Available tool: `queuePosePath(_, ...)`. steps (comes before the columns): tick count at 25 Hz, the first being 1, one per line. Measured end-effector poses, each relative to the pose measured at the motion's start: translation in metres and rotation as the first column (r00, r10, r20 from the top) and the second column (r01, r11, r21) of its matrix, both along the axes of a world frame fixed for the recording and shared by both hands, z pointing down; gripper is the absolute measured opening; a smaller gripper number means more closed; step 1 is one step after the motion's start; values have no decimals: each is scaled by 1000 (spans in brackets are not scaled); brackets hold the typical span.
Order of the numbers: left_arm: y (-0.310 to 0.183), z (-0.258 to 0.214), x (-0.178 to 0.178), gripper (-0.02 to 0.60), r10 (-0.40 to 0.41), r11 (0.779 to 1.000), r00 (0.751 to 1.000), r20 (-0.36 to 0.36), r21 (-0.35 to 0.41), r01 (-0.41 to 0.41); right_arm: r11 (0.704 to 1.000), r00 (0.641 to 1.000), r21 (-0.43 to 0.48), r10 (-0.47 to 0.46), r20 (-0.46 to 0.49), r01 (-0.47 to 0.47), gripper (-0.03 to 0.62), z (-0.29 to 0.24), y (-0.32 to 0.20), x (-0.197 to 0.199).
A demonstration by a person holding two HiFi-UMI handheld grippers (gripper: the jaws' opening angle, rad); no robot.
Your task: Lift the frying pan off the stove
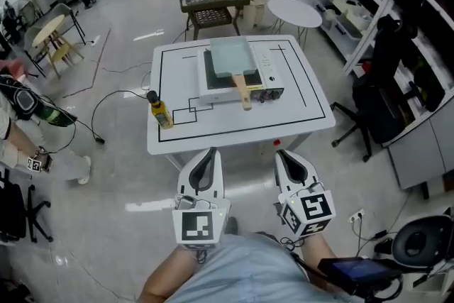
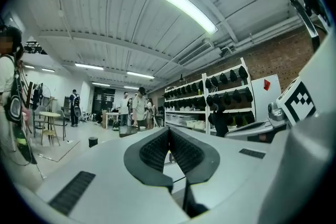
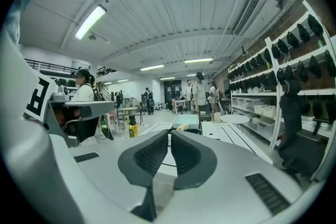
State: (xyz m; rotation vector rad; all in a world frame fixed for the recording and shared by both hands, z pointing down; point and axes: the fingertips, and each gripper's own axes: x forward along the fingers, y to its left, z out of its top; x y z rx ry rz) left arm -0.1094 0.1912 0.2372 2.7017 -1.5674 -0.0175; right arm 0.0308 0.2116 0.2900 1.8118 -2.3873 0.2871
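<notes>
One frying pan [image 1: 230, 57], one stove [image 1: 272, 76] (one bottle [image 1: 161, 113]).

A white square worktop [image 1: 298, 125] stands on the light floor, its top marked with black lines [image 1: 306, 85] that frame the surface just inside the edges and step into smaller boxes towards the front left. A flat tabletop stove [image 1: 272, 74] sits on it near the middle, towards the far edge. A yellow bottle [image 1: 161, 113] with a dark cap stands upright near the front left corner, well apart from the stove.
</notes>
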Motion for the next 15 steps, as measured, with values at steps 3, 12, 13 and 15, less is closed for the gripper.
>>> queuePosePath(3,-11,4,0,17,4,1000,1000,-13,-11,-4,1000,1000,4,-3,-11,3,49,-3,-13,-2)
queuePosePath(12,-43,34,22,17,23,998,999,29,-65,-21,999,999,-34,30,18,-30,49,20,-43,25)
queuePosePath(13,-47,37,24,17,23,997,999,38,-71,-21,999,999,-39,31,25,-30,50,24,-47,26)
queuePosePath(15,-59,43,28,17,21,997,998,54,-81,-16,998,999,-48,29,40,-27,50,31,-59,30)
